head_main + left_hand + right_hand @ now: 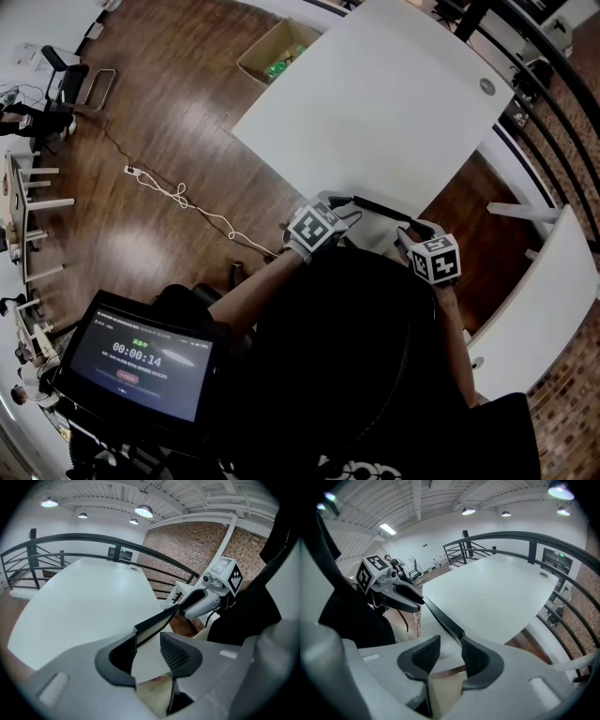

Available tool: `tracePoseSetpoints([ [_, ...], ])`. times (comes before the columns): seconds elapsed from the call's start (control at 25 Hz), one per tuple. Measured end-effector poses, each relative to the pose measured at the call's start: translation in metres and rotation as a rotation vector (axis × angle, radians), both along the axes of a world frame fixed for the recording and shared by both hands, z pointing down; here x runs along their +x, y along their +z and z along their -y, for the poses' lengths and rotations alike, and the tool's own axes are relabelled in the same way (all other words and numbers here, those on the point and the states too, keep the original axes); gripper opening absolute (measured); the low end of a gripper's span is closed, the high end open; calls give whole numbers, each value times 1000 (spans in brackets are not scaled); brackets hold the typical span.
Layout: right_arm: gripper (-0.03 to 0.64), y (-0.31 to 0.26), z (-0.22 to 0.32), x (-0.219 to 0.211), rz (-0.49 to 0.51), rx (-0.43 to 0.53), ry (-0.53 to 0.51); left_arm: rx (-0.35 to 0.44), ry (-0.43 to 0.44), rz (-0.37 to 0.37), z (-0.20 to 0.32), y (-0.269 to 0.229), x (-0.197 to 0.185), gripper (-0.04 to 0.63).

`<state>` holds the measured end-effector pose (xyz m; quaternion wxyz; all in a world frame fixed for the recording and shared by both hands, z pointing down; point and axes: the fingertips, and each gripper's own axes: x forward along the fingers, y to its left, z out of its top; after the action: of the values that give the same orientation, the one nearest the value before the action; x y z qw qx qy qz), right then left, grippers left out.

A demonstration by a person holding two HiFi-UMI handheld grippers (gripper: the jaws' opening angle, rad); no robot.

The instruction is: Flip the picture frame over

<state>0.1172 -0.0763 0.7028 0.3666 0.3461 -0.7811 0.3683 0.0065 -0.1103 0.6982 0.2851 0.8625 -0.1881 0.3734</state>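
The left gripper [147, 645] and the right gripper [451, 652] each pinch one end of the picture frame [380, 209], which is tilted up on edge at the near edge of the tabletop [375, 103]. It looks light, stiff and thin-rimmed (probably glazed, so fragile and slick), best held by the rim at both short ends. One frame, two grippers

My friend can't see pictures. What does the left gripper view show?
The left claw grips one end of a thin black picture frame, and the right claw grips the far end, so it stretches between them by the edge of a big white table. Behind are a black railing and a brick wall.
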Motion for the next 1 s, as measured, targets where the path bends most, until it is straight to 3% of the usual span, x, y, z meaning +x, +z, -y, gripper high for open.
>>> tracePoseSetpoints([
  [1.0, 126, 6, 11, 7, 10, -6, 48, -19, 11, 5, 1, 4, 5, 158],
])
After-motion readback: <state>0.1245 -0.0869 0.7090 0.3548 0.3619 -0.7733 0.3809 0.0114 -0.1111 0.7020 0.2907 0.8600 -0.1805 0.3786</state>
